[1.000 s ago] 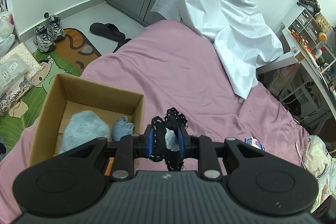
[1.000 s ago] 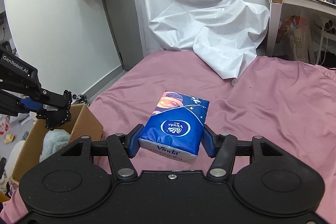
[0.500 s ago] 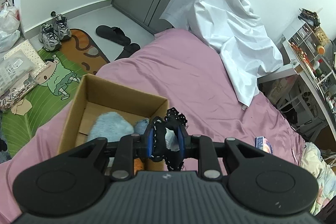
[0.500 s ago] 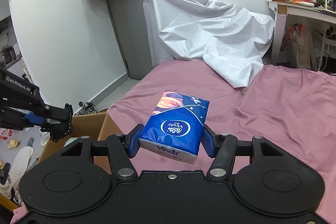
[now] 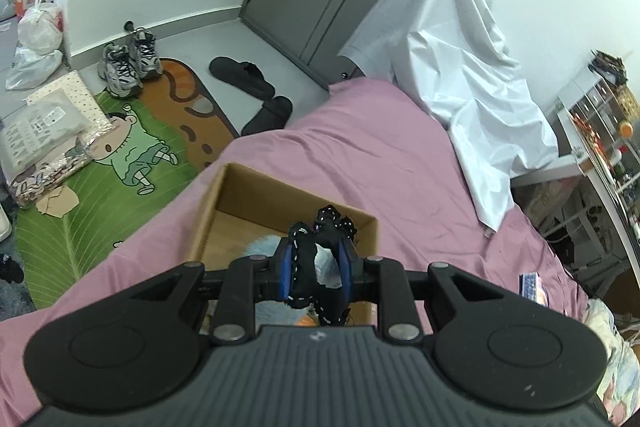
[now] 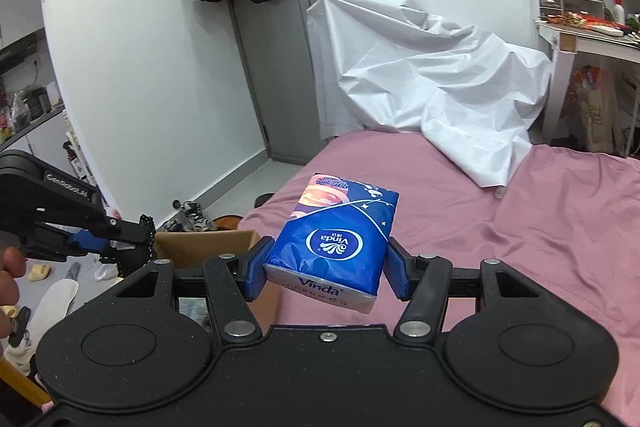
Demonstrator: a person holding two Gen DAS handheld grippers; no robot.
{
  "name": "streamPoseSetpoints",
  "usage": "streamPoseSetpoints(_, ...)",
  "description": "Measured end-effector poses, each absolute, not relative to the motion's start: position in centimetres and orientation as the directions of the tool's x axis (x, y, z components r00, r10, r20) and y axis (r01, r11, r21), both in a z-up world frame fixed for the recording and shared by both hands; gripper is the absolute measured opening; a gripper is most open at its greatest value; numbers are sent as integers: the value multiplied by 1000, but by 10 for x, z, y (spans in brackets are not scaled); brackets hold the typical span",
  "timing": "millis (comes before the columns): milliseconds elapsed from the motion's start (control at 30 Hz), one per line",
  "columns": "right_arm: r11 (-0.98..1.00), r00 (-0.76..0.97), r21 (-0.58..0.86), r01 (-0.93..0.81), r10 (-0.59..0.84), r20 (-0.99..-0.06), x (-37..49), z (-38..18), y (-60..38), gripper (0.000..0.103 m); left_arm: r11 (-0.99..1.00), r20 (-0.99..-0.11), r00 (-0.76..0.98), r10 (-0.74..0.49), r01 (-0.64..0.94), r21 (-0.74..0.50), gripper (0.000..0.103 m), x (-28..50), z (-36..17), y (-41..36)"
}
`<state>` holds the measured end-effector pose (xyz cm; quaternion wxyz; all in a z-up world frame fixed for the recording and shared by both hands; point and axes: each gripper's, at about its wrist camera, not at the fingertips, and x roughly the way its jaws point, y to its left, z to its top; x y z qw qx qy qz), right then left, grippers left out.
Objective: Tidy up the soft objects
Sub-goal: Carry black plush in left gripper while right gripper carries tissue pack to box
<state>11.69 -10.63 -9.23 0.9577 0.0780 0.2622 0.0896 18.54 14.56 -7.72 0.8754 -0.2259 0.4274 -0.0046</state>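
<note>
Clearly both pairs of tongs are loaded. The right tongs are clamped across the near end of a blue tissue pack, one pad on each long flank, and hold it in the air above the pink bed. The pack looks light and squashy: a film wrapper over folded tissue, likely to dent under pressure and a little slick, so a hold across its narrow width, as here, seems the safest, with only moderate squeeze. Its long axis runs away from the camera, along the fingers, and the far end tips slightly upward toward the draped white sheet; the printed face is up, the brand name at the near edge.

The left tongs are clenched tight on a black fabric item with white stitching, bunched between the pads. It appears limp and nearly weightless, with no stiffness of its own, so it has no real axis; loose folds stick up past the fingertips and a bit hangs below. It is held over the near part of the cardboard box, which stands on the bed's left side with something pale blue and fluffy already inside. Releasing over the opening should let it drop in.
</note>
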Motion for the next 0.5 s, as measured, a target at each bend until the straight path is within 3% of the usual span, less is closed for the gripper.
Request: streamPoseSetpoints(500, 958, 824, 213, -191, 274, -496, 124, -97, -72, 56, 896, -765, 625, -158, -235, -378, 24, 206, -96, 167)
